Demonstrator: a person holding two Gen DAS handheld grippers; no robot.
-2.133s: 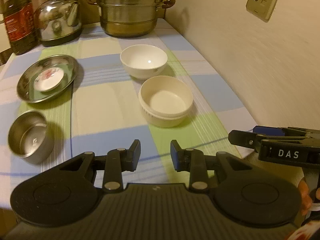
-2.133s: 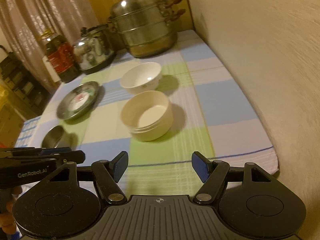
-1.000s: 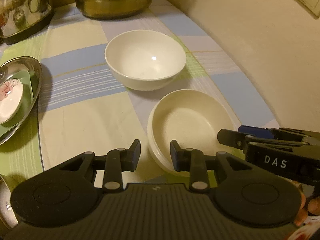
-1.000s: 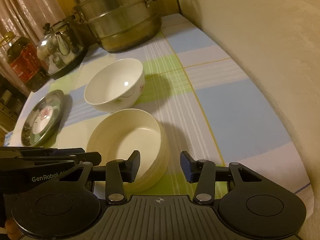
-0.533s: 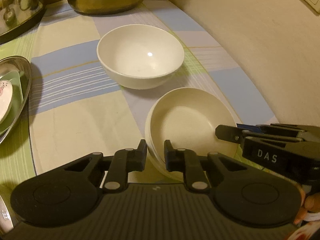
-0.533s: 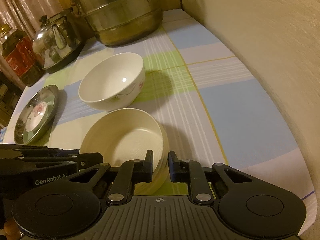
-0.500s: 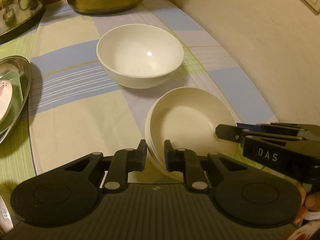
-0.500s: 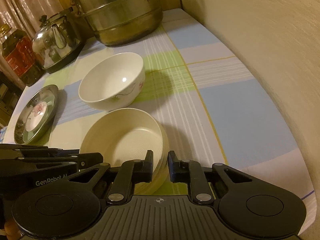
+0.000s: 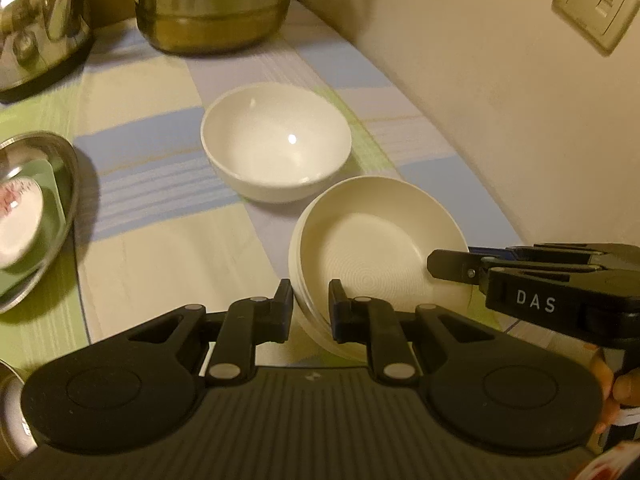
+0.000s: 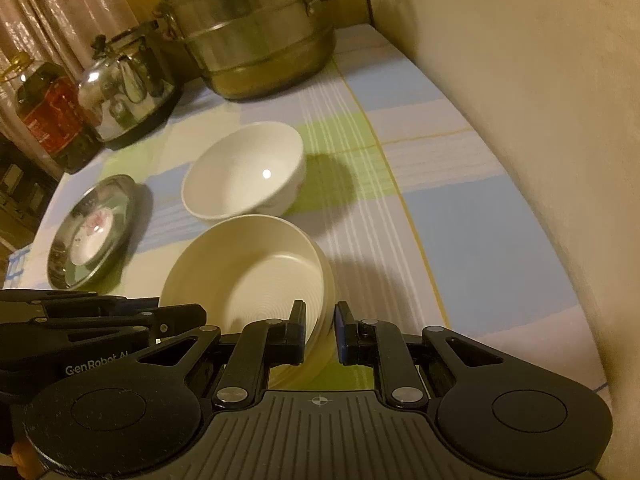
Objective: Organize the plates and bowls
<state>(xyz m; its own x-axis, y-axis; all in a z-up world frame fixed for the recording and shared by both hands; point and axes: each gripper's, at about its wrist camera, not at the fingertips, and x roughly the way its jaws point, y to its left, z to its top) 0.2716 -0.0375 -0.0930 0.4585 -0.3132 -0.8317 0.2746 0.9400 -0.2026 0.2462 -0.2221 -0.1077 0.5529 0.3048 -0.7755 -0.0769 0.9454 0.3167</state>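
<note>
A cream ribbed bowl (image 9: 376, 240) is lifted a little off the checked tablecloth, held from both sides. My left gripper (image 9: 310, 304) is shut on its near-left rim, and my right gripper (image 10: 320, 326) is shut on its near-right rim (image 10: 324, 280). Just beyond it a white ceramic bowl (image 9: 276, 148) stands on the cloth, also seen as the white bowl (image 10: 244, 176) in the right wrist view. A steel plate (image 10: 92, 228) holding a small flowered dish lies at the left.
A large steel steamer pot (image 10: 252, 28), a kettle (image 10: 124, 84) and an oil bottle (image 10: 48, 116) stand at the back. The wall (image 9: 500, 80) with a socket (image 9: 592, 4) runs close along the right. A small steel bowl (image 9: 8, 416) shows at the bottom left.
Both grippers closed onto the cream bowl's rim from opposite sides. The bowl then rose slightly and now overlaps the white bowl's near edge in view.
</note>
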